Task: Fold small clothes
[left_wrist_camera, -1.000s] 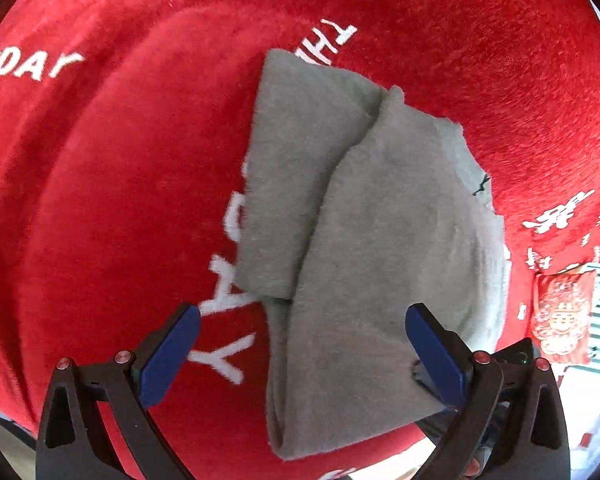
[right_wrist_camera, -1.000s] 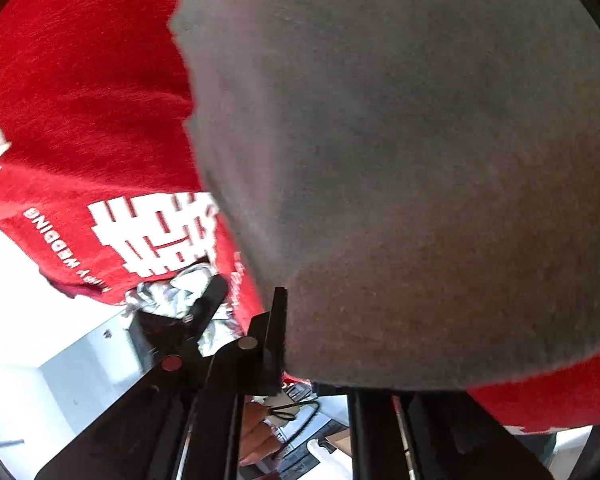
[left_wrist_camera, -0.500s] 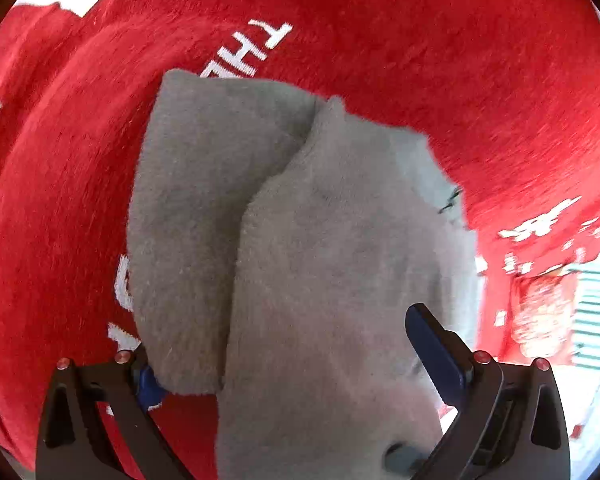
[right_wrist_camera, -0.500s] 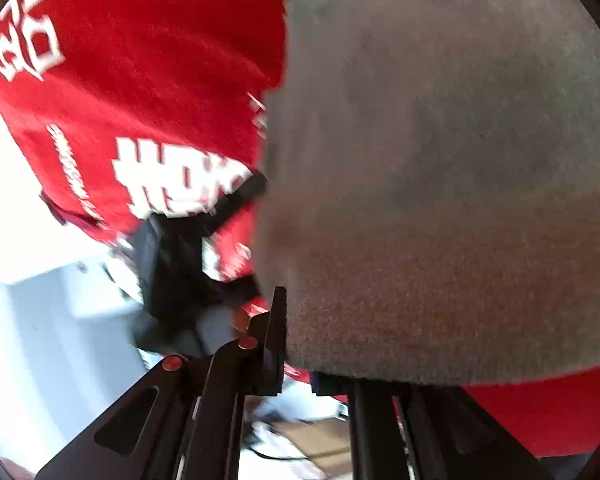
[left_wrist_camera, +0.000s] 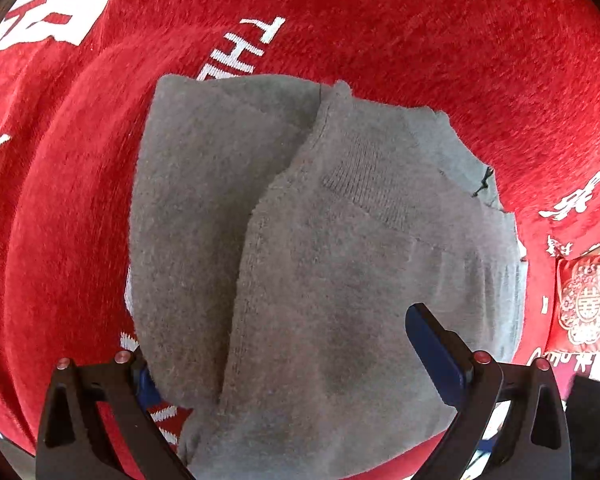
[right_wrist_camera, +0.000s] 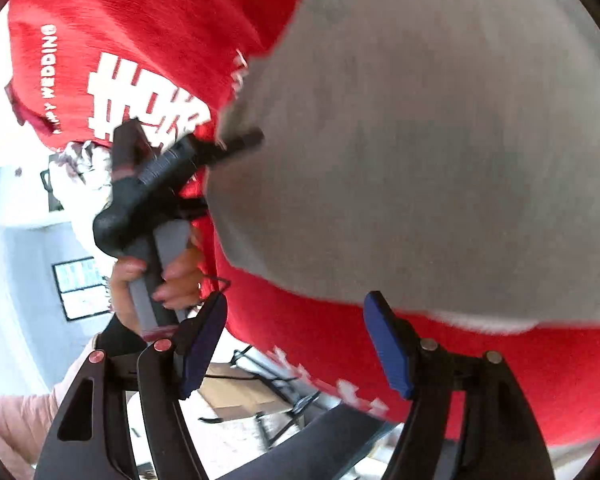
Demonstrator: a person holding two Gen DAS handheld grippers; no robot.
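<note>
On the red blanket [left_wrist_camera: 420, 60], the folded grey garment [left_wrist_camera: 320, 260] lies between the left gripper's [left_wrist_camera: 300, 364] spread jaws; the right gripper [right_wrist_camera: 296, 344], released, sits just near of it.

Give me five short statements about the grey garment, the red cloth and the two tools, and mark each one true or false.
1. The grey garment lies on a red cloth with white lettering. True.
2. The right tool is clamped shut on the garment. False: its fingers stand apart with nothing between them, and the garment's edge is beyond them.
3. The left tool has its fingers spread, with the garment covering much of the left pad. True.
4. The garment is spread out in one flat layer. False: one part is folded over another, with a visible overlapping edge.
5. In the right wrist view a hand grips the other tool's handle. True.
</note>
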